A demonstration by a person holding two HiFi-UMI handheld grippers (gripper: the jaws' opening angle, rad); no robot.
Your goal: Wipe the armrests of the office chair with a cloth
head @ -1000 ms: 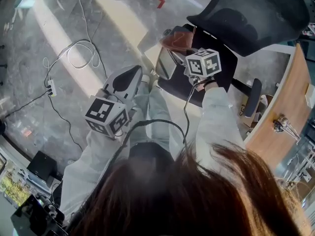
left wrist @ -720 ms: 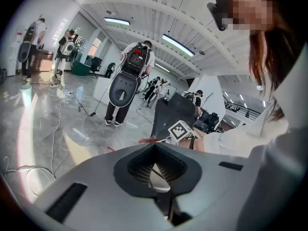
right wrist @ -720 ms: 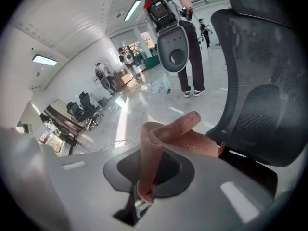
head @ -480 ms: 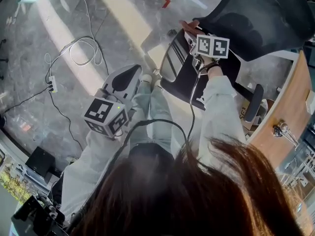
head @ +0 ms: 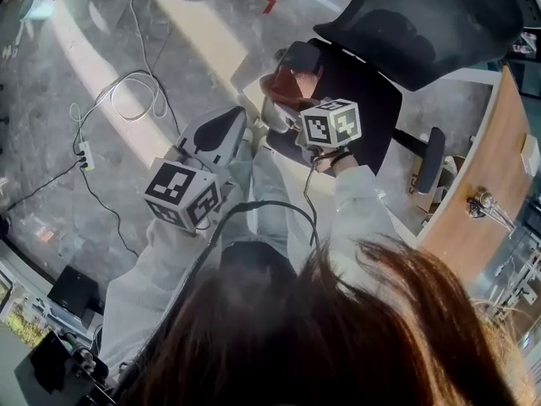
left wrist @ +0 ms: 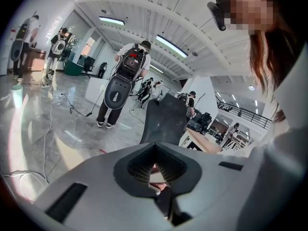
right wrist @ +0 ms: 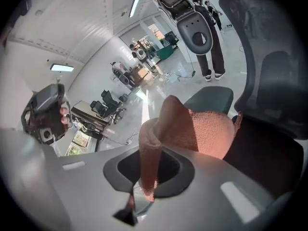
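The black office chair (head: 431,15) stands in front of me, its backrest (right wrist: 274,57) upright. A salmon cloth (head: 284,87) lies over the chair's left armrest (head: 302,57), and my right gripper (head: 296,101) is shut on it. In the right gripper view the cloth (right wrist: 202,129) bunches up from the jaws of the right gripper (right wrist: 147,186) and drapes onto the armrest pad (right wrist: 211,100). My left gripper (head: 215,138) hangs shut and empty over the floor, left of the chair. The left gripper (left wrist: 161,196) points toward the chair. The other armrest (head: 431,159) is bare.
A wooden desk (head: 473,184) runs along the right, close behind the chair. White cables (head: 127,91) and a power strip (head: 84,152) lie on the grey floor at left. A person with a backpack (left wrist: 127,76) stands farther off.
My right gripper pushed the cloth along the armrest toward the backrest, then drew it back toward me. The left gripper has stayed where it was.
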